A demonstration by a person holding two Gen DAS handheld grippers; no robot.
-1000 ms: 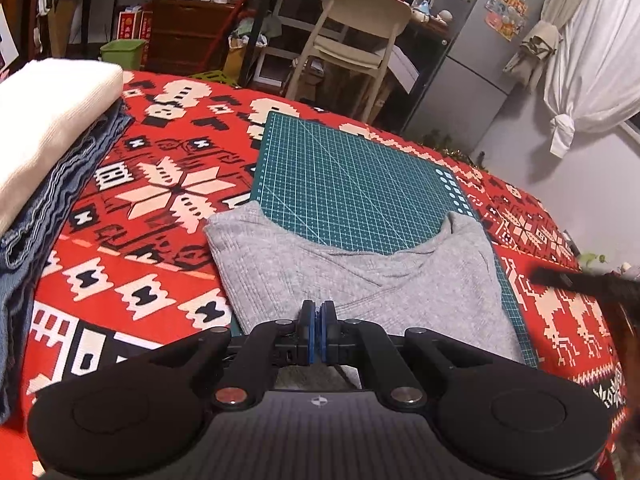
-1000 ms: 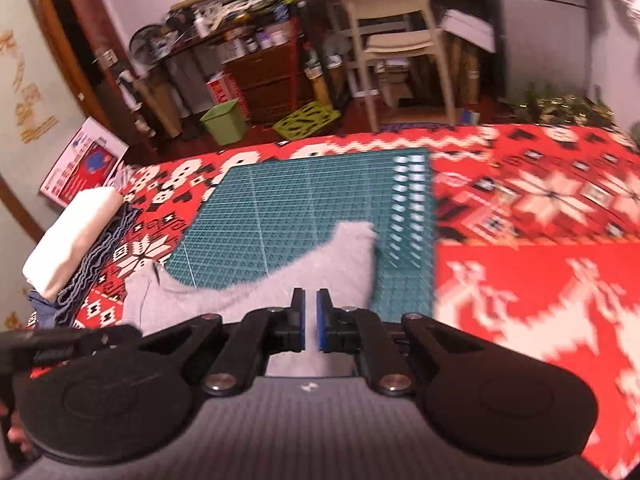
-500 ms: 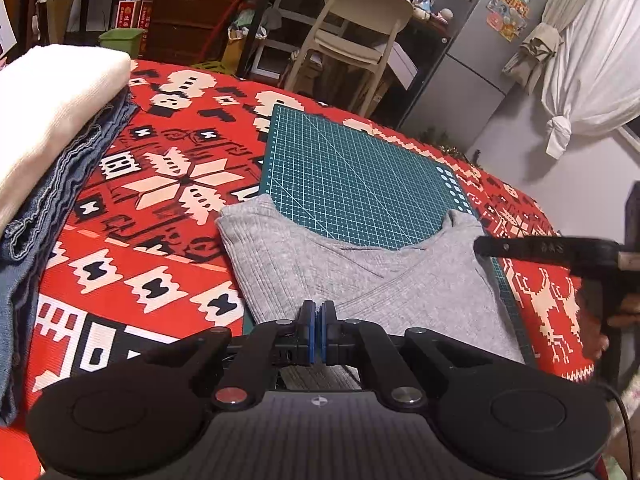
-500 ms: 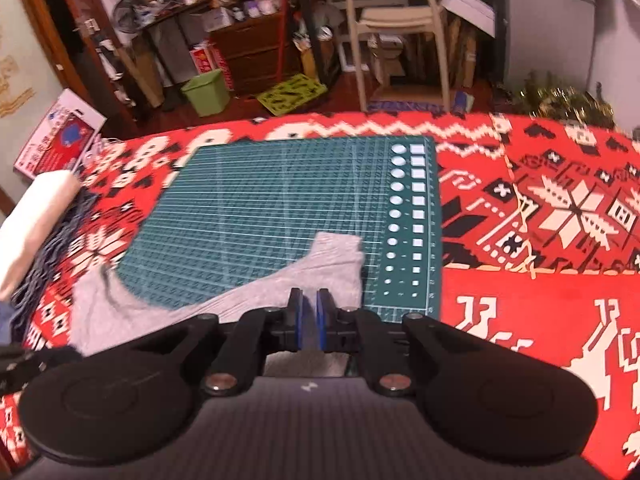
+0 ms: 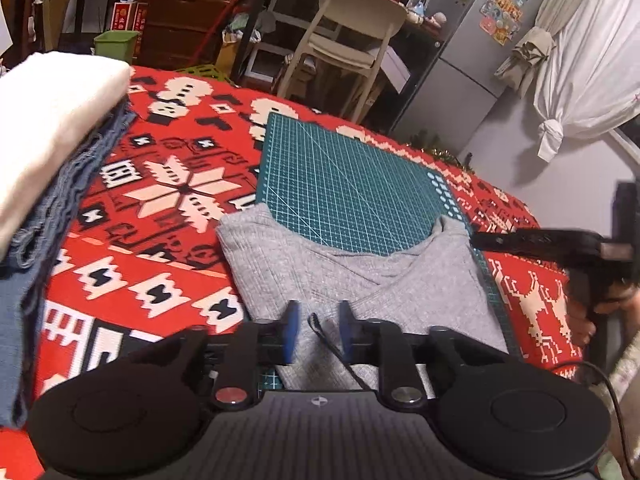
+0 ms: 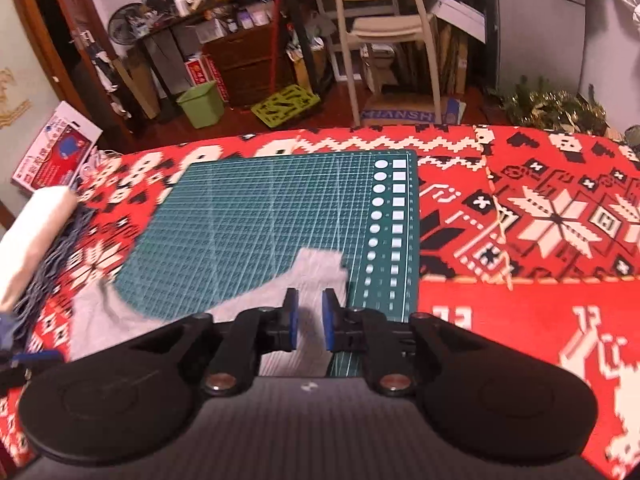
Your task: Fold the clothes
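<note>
The grey ribbed top (image 5: 360,280), soft, light and limp, sags unless pinched at its near hem corners, where the left gripper (image 5: 316,332) and right gripper (image 6: 308,318) hover narrowly parted, empty.

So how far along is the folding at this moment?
Done: a white folded cloth sits on blue denim at the left, and the grey top lies partly folded on the green cutting mat. In hand: nothing; the left gripper and right gripper are both open over the top's near edge. Left: probably more folds, then stacking.
</note>
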